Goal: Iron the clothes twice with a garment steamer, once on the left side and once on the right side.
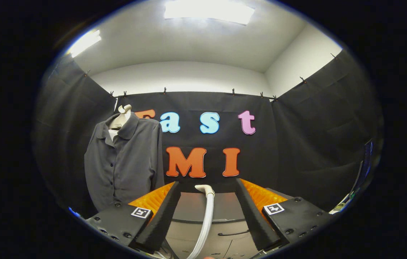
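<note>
Gripper (207,212): fingers spread wide, released, nothing pressed between them. It points level toward the back of the booth, both fingers angling outward from the base. A white steamer wand (206,216) rises through the gap between the fingers, touching neither; its curved head (205,189) sits about level with the fingertips, bent toward the left.

Shirt (126,163): dark grey, collared, button-front, long sleeves. It hangs on a pale mannequin neck form (122,117) well beyond the left finger, off to the left of the gripper's line. The collar is open, a light inner layer shows at the throat, and a line of small buttons runs down the front. The sleeves hang straight at the sides. The fabric looks mostly smooth, with soft vertical folds.

A grey table surface (225,216) lies below and ahead of the fingers, with a dark cable (233,233) resting on it. The booth wall (297,144) of black cloth stands behind.
</note>
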Available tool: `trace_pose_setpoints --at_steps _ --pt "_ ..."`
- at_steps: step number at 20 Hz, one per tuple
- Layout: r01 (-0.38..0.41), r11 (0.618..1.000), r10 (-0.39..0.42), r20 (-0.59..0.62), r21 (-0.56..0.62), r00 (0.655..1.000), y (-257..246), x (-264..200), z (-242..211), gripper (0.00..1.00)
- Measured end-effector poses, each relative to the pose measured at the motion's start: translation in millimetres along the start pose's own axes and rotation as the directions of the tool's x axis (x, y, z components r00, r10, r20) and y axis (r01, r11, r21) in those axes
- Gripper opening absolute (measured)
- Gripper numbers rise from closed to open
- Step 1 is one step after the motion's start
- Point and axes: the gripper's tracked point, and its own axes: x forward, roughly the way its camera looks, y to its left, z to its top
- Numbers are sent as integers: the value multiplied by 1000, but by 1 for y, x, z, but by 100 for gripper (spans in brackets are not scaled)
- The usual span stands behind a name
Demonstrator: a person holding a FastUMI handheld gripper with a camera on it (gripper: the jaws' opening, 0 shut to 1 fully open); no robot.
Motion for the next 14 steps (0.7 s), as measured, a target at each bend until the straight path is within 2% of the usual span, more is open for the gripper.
trace_pose_setpoints --at_steps 3,8,10,14 --pt "-56 998 56 -15 0 998 9 51 15 98" --pt "-143 989 146 -151 30 978 11 165 -13 98" --pt "-159 987 159 -255 20 954 5 211 -41 98" --pt "-187 982 161 -473 -9 866 -9 281 -113 99"
